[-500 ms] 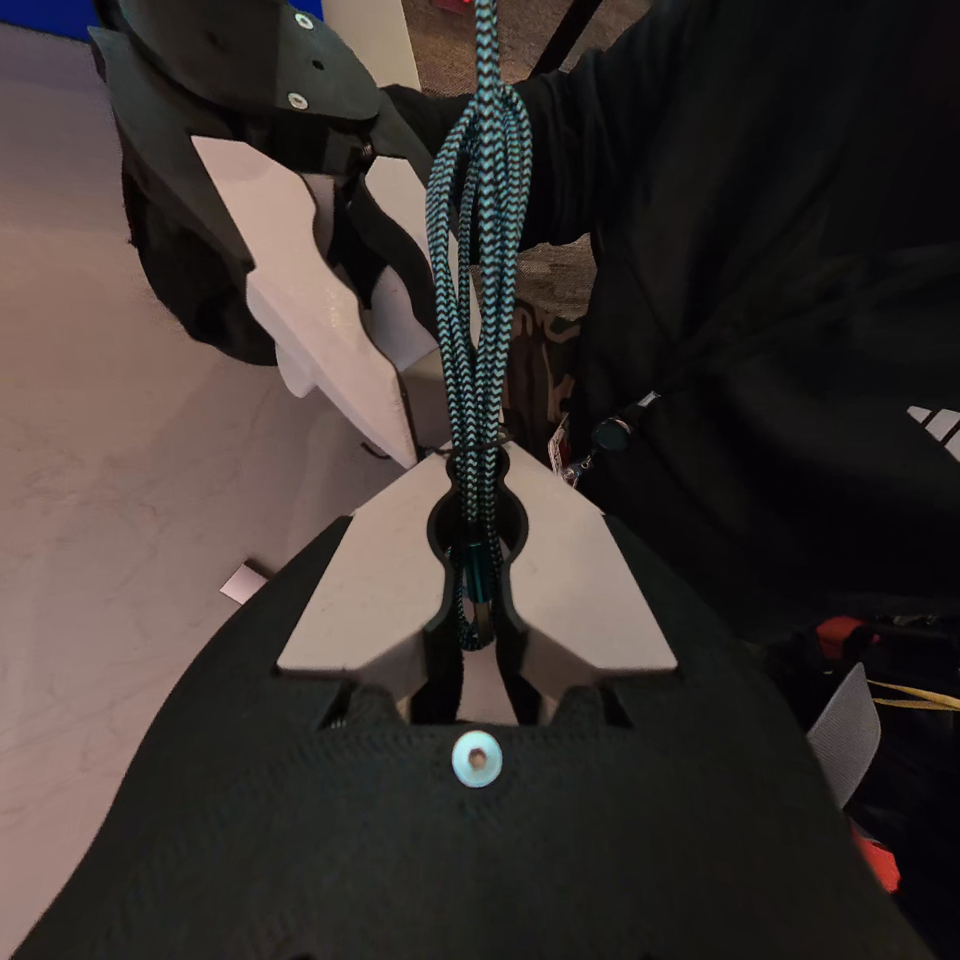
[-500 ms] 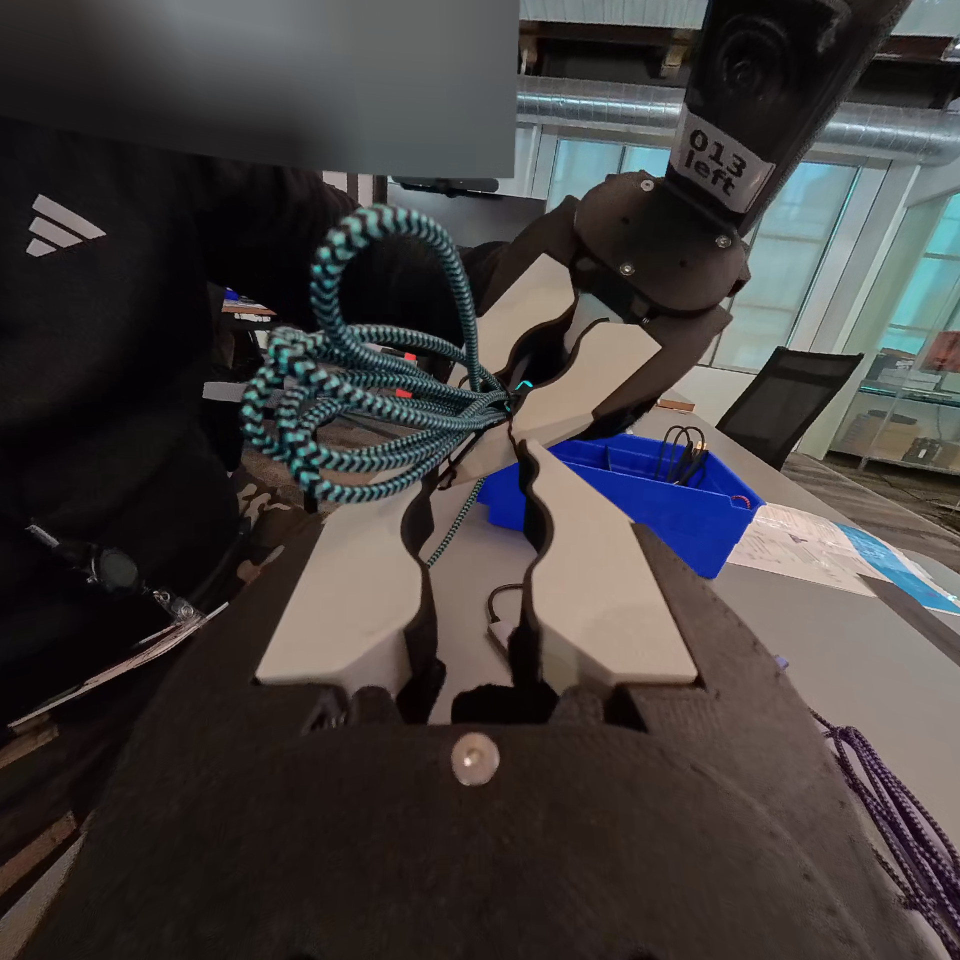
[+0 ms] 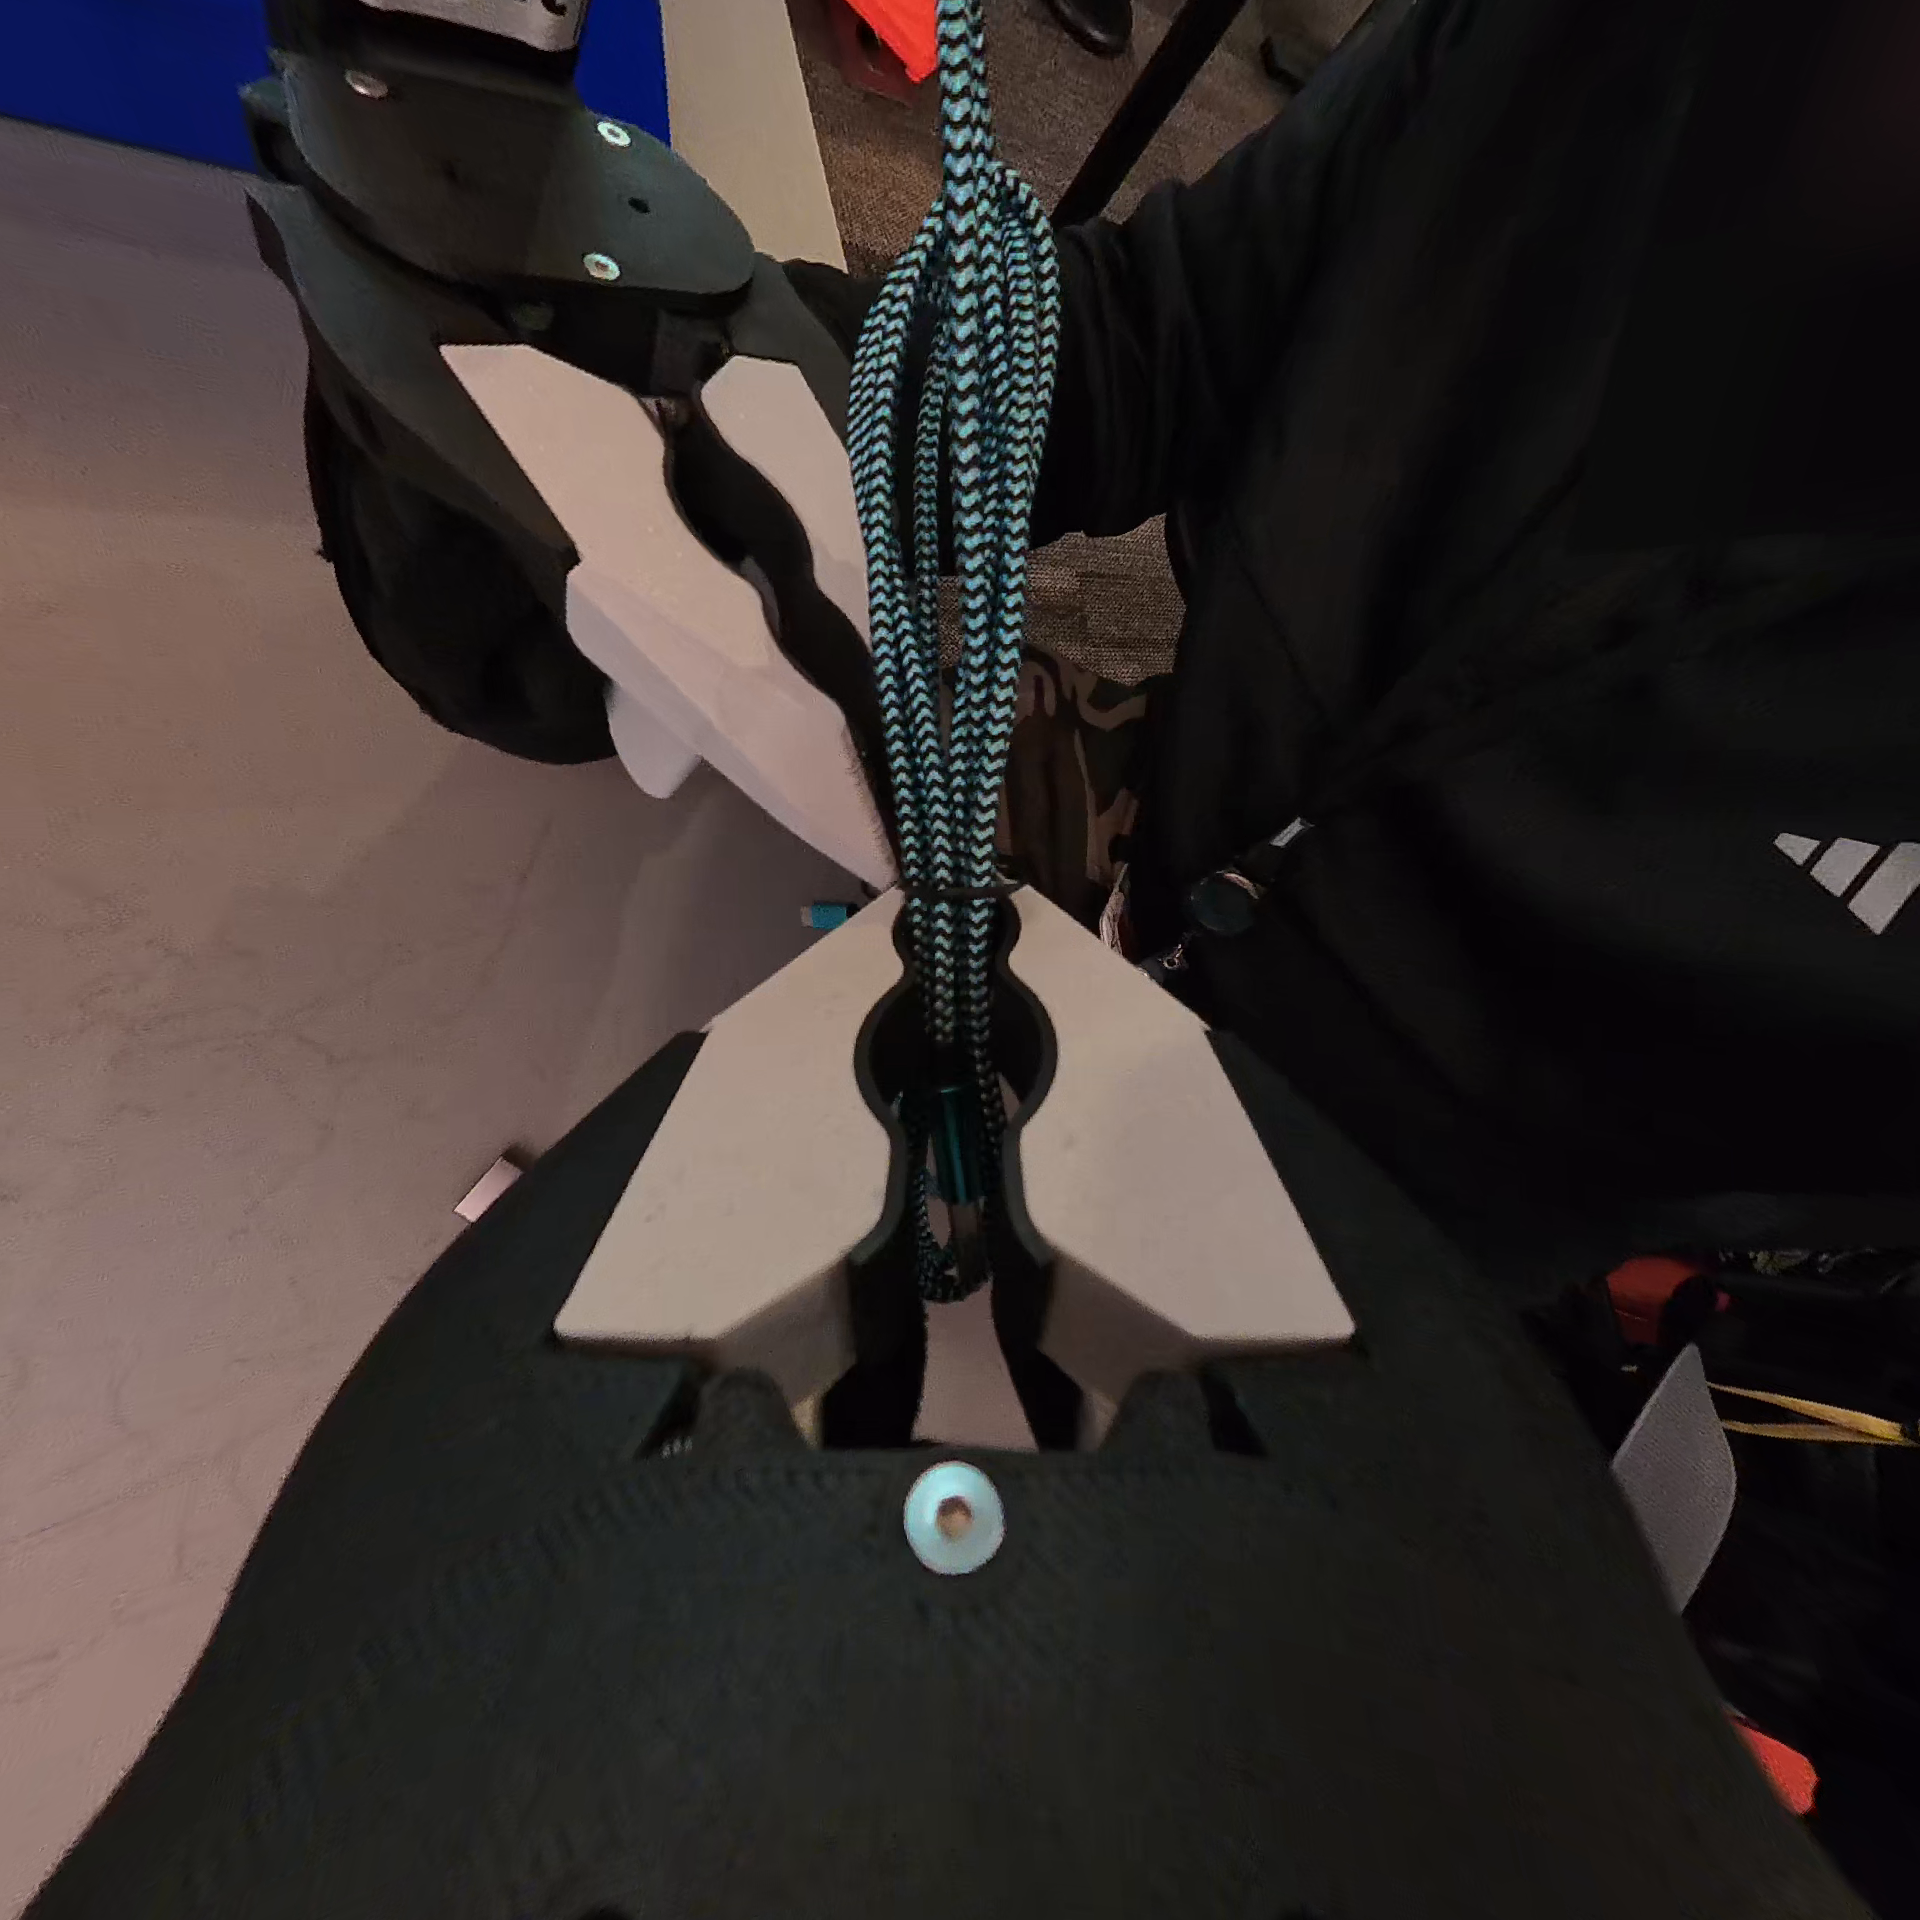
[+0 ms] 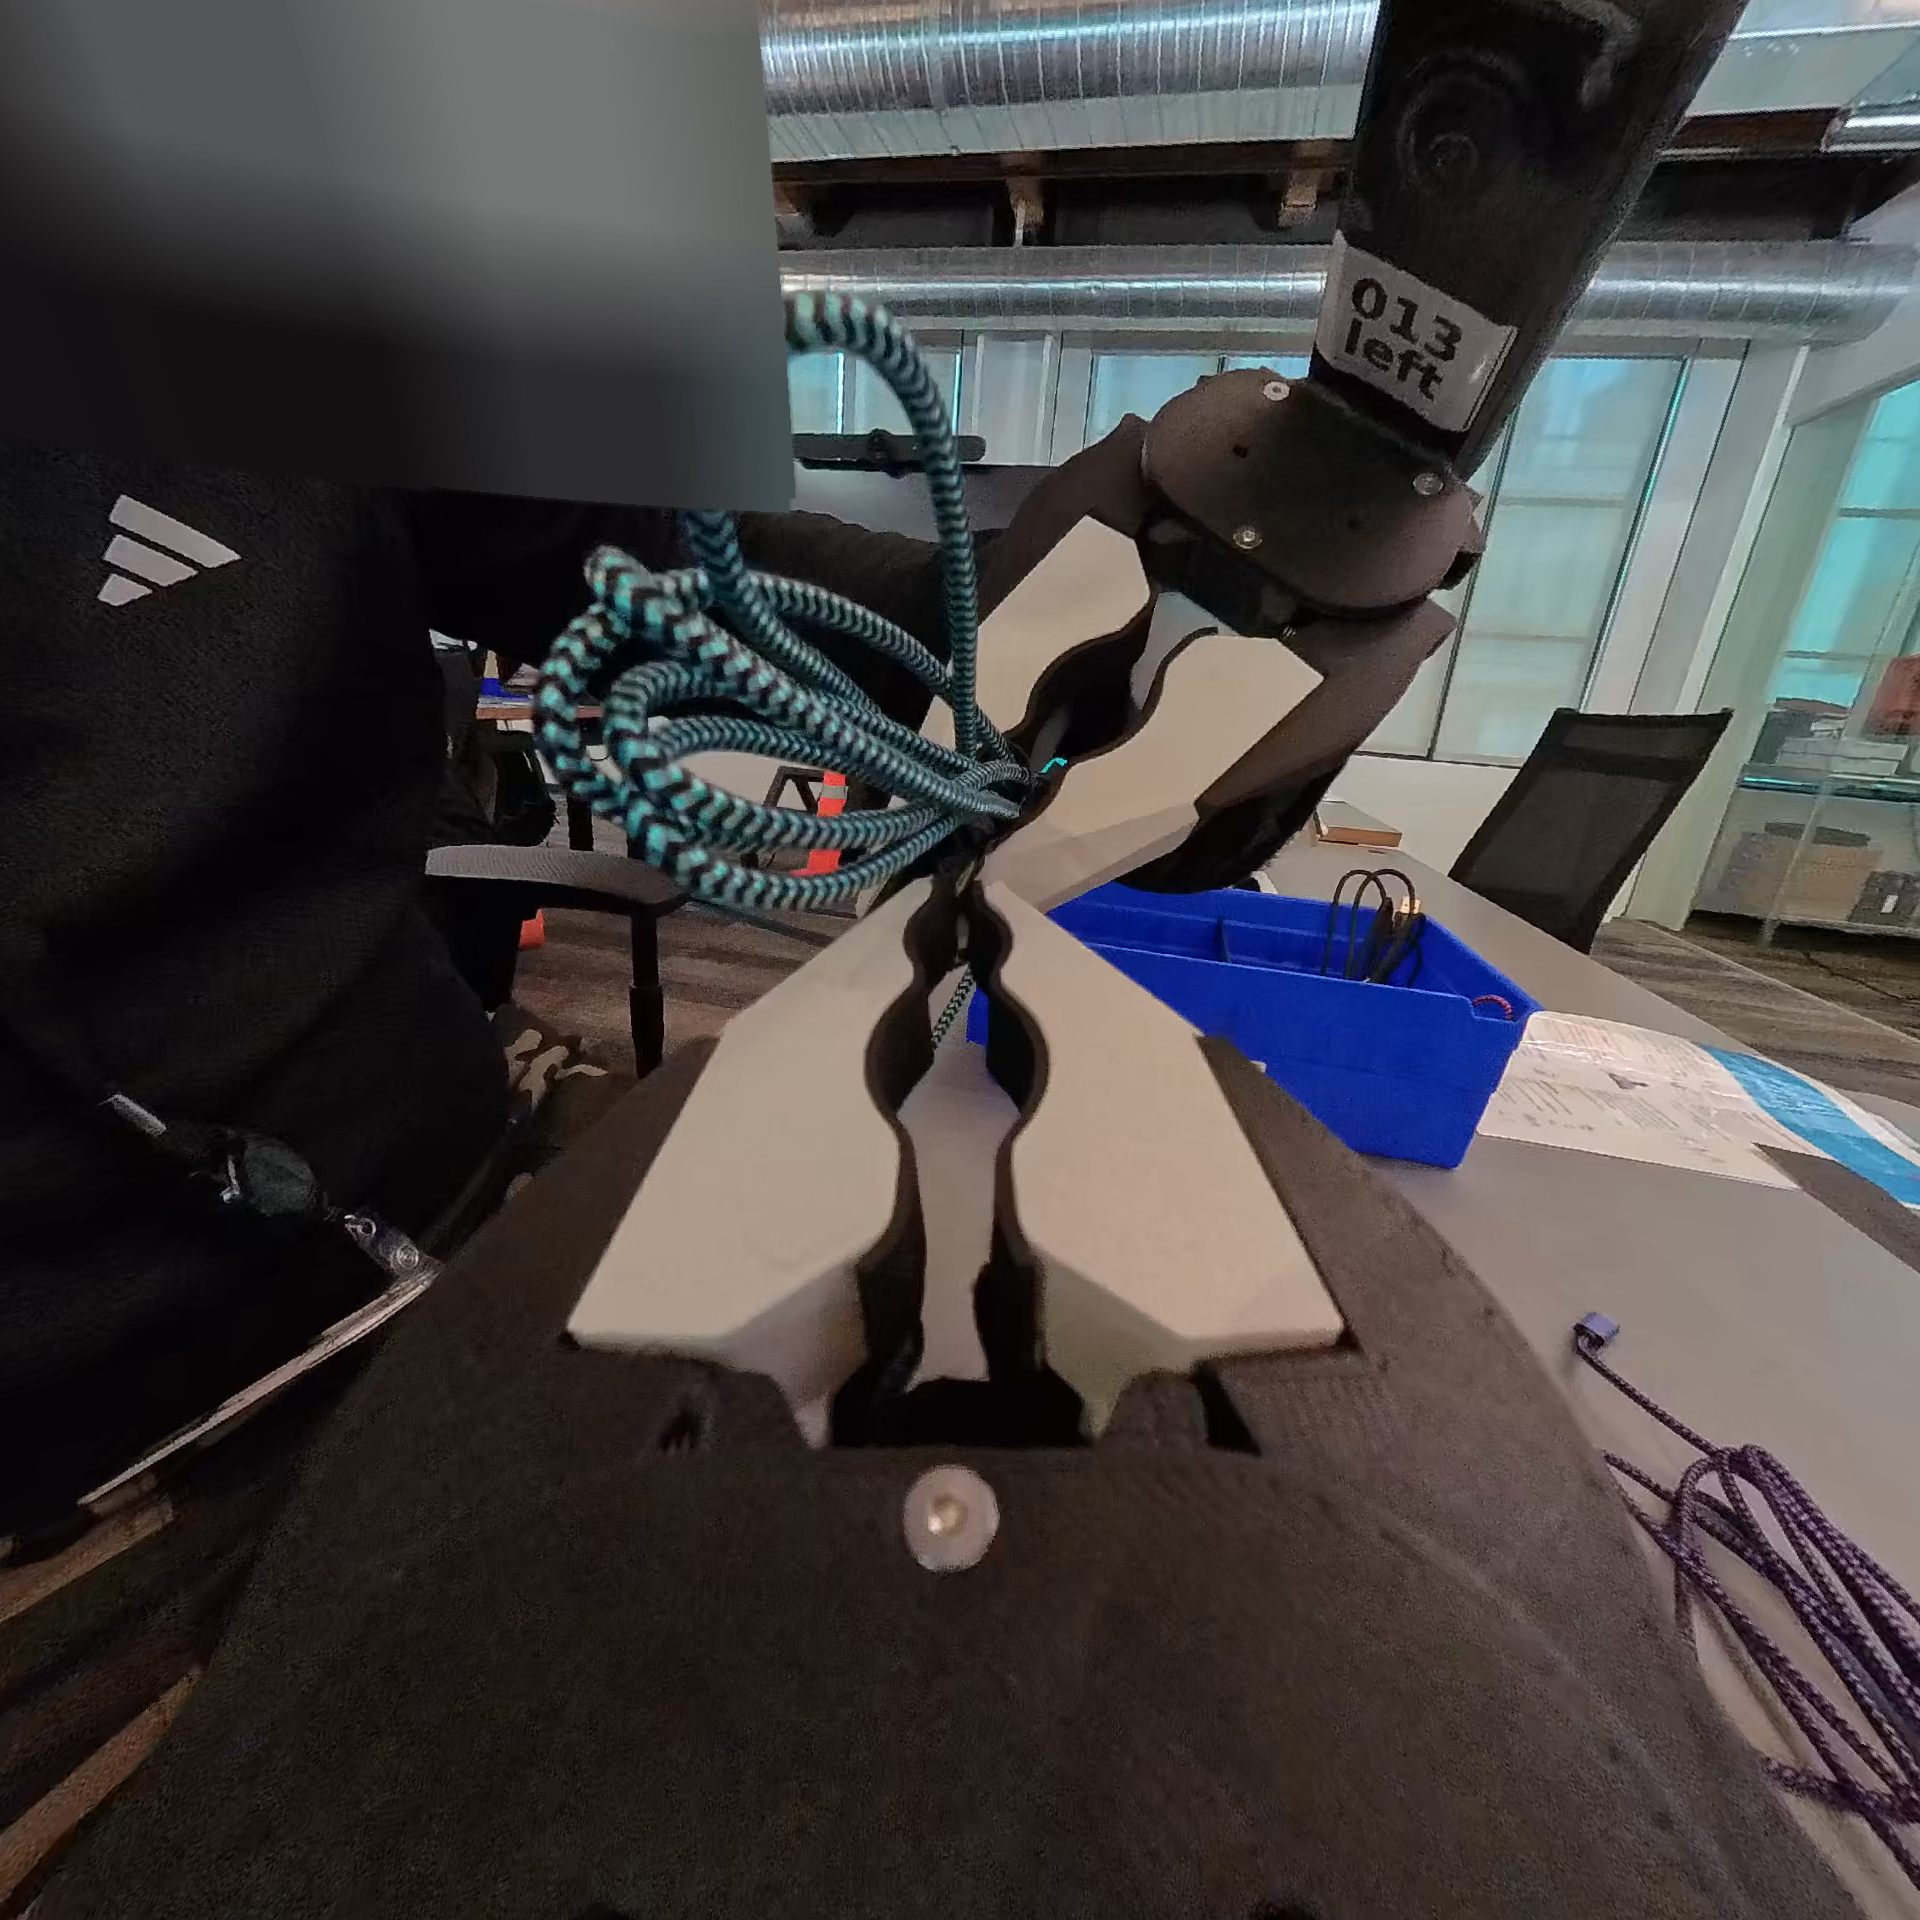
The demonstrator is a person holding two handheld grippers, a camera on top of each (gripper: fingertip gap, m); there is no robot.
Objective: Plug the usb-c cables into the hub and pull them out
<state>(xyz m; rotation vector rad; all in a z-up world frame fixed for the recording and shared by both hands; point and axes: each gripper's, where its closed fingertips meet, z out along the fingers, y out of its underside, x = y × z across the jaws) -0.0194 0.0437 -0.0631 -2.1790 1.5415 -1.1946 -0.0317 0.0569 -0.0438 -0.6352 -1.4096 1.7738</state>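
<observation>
The left gripper (image 3: 951, 904) is pressed together on the teal-and-black braided usb-c cable (image 3: 951, 540), pinching the coiled bundle right where a thin black tie (image 3: 951, 890) cinches it. The bundle's long axis runs straight out along the gripper's fingers, loops fanning away past the tie, while a teal metal plug (image 3: 954, 1158) points back into the gap behind the tips.

The right gripper (image 4: 961, 883) comes in tip to tip at that same tie. It looks nearly closed, but whether it actually bites the tie or a strand I cannot tell. It is plainly the nearer one to work the tie.

No hub is clearly visible. A blue bin (image 4: 1299, 1023) sits on the counter (image 4: 1621, 1278) beyond the tie, a purple braided cable (image 4: 1787, 1558) well off to its side.
</observation>
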